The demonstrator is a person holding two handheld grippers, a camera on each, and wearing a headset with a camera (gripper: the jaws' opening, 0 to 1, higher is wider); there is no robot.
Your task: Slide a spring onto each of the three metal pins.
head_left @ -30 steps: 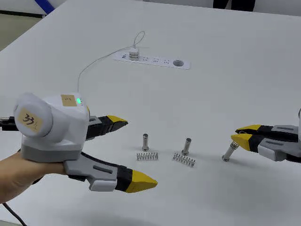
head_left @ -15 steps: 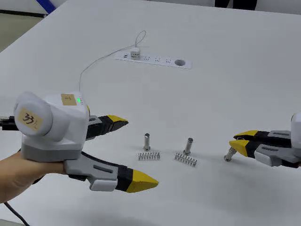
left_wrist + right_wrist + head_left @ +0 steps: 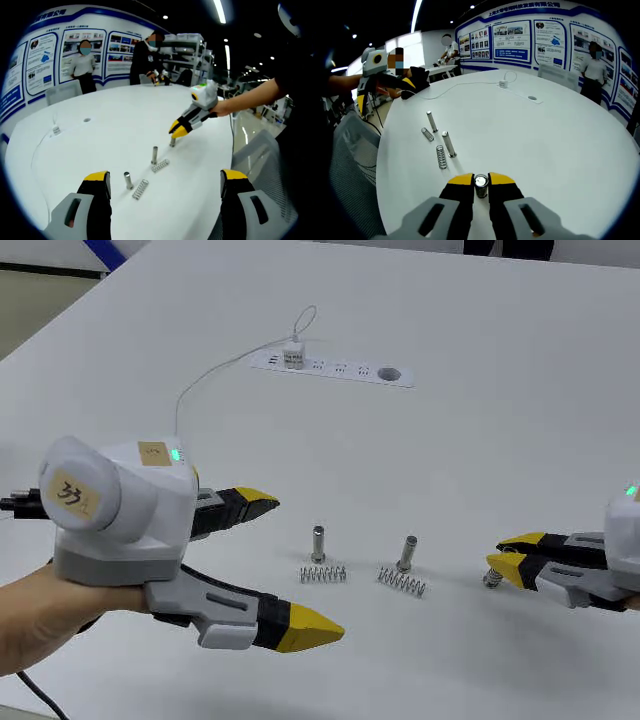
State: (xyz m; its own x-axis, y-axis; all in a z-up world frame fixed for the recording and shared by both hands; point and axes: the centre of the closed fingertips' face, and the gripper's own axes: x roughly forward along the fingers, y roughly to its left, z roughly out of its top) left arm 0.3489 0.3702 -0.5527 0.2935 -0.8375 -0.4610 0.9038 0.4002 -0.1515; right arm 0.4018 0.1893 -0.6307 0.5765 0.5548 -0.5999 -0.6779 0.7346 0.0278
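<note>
Two steel pins (image 3: 318,543) (image 3: 407,552) stand upright mid-table, and a loose spring (image 3: 323,574) (image 3: 401,583) lies in front of each. A third pin (image 3: 492,578) stands under the tips of my right gripper (image 3: 503,555), which is shut on its head (image 3: 481,185). I cannot tell whether a spring is on that pin. My left gripper (image 3: 290,565) hovers left of the pins, jaws wide open and empty. In the left gripper view (image 3: 165,177) the near pin (image 3: 128,180) and its spring (image 3: 140,188) lie just ahead.
A white power strip (image 3: 330,367) with a plug (image 3: 293,356) and a thin cable lies at the back of the white table (image 3: 480,440). People stand beyond the far side of the table (image 3: 85,67). A mesh chair (image 3: 350,165) is by the table edge.
My right gripper has shifted slightly right and down with the third pin, which went from leaning to standing tucked under the tips. The left gripper stays open in place.
</note>
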